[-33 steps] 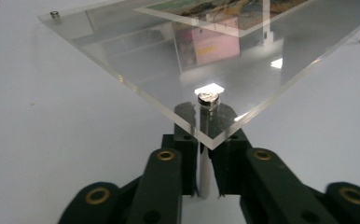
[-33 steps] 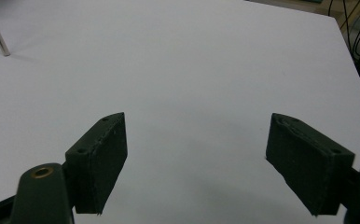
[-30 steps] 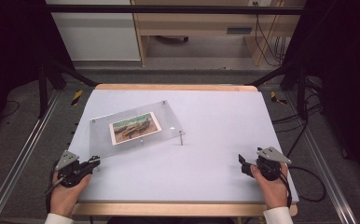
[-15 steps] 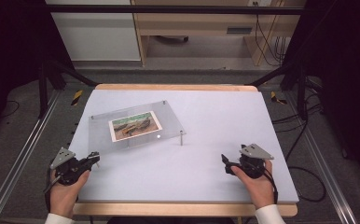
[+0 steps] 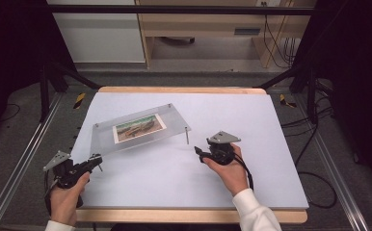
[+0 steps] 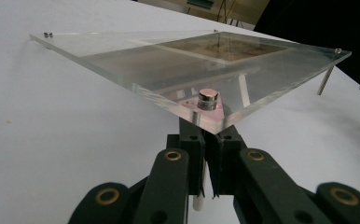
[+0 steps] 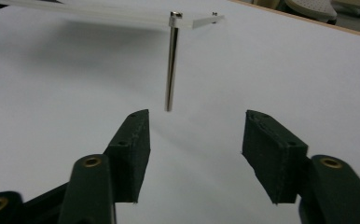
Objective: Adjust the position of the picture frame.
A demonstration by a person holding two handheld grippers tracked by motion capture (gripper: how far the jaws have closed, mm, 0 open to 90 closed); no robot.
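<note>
We held the right gripper point(image 7: 194, 140) spread, the upright leg point(image 7: 171, 63) of the acrylic frame point(image 5: 138, 129) just ahead between its 2 jaws, while the left gripper point(image 6: 206, 154) apparently pinched the near corner's leg.

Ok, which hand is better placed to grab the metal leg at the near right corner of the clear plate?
The right. Its claw is open and aimed at that leg, just ahead of it. The left claw is shut at the clear plate's other near corner.
</note>
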